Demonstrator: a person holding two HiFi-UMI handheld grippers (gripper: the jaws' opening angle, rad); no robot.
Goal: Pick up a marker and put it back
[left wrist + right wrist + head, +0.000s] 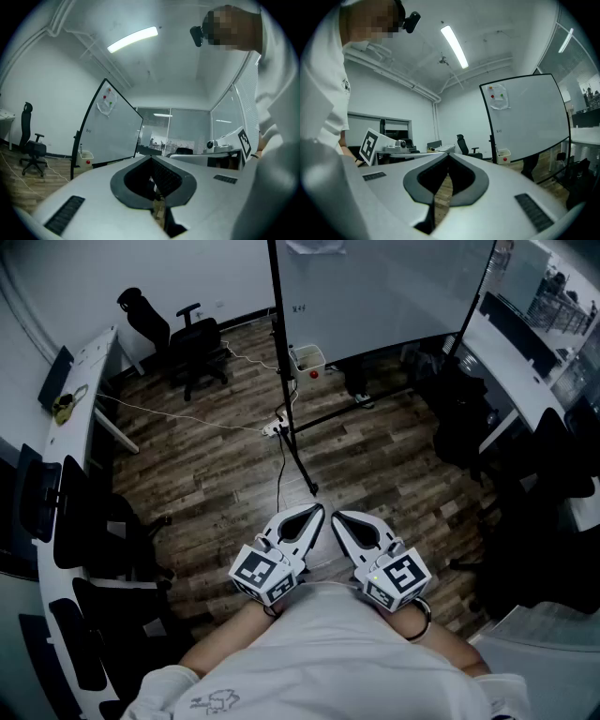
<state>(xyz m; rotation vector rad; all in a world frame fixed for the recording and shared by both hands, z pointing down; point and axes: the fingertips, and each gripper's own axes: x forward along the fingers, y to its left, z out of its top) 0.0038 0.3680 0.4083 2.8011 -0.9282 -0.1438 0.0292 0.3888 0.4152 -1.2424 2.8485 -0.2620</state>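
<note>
No marker shows clearly in any view. A small white box [307, 357] with a red dot hangs low on the whiteboard [375, 287] stand; the box [86, 158] shows in the left gripper view, and the same box [503, 156] in the right gripper view. My left gripper [316, 511] and right gripper [338, 517] are held side by side close to the person's body, above the wooden floor, pointing toward the whiteboard. The left gripper [151, 158] has its tips together with nothing between them. The right gripper [449, 153] is shut and empty too.
The whiteboard stand's black leg [298, 451] runs across the floor ahead, with a cable [187, 416] trailing left. A black office chair [192, 338] stands at the back left. A white desk [80, 399] curves along the left, and more desks [525, 371] and dark chairs line the right.
</note>
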